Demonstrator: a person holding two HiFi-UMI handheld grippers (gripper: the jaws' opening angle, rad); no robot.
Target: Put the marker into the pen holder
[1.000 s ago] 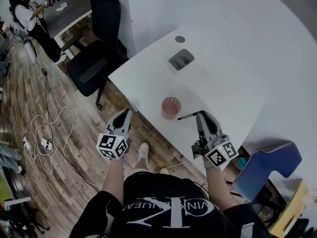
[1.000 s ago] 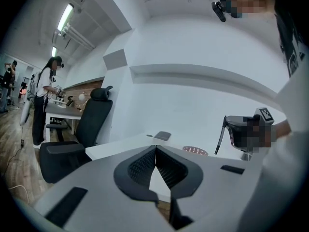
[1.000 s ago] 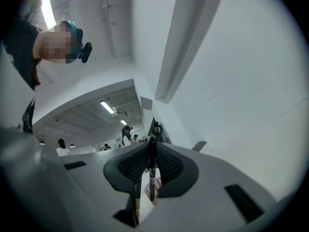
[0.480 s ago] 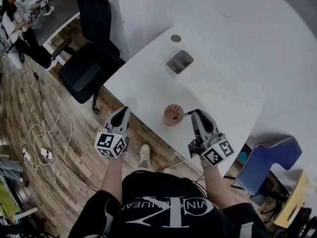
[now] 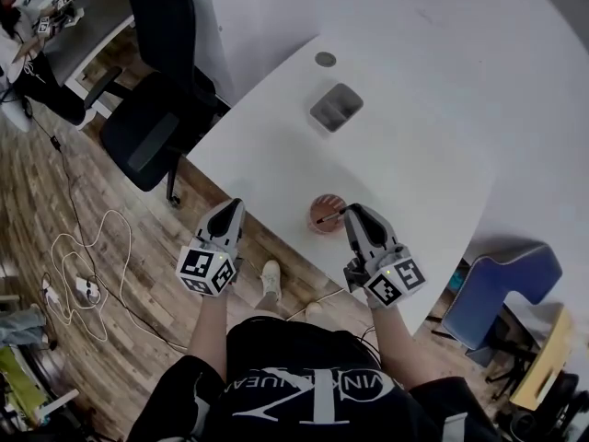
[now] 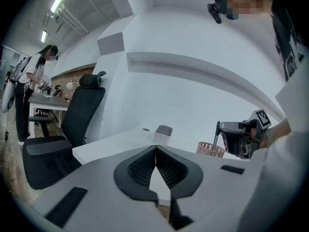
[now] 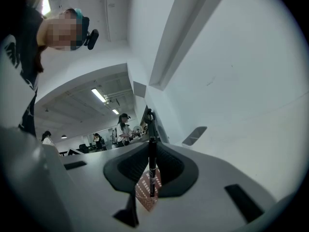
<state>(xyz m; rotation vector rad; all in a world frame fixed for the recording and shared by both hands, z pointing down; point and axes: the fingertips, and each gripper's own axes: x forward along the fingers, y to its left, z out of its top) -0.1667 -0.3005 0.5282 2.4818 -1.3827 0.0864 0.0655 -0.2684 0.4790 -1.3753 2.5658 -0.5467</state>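
A pinkish mesh pen holder stands near the white table's front edge. My right gripper is shut on a black marker whose free end reaches over the holder's mouth. In the right gripper view the marker runs along the jaws, with the holder showing behind it. My left gripper hangs off the table's edge over the wooden floor, shut with nothing in it. From the left gripper view the holder and the marker show at right.
A grey box and a small dark disc lie farther back on the table. A black office chair stands at the table's left, a blue chair at lower right. Cables lie on the floor.
My right gripper has carried the marker leftward, from beside the holder to over its mouth. The left gripper has stayed about where it was.
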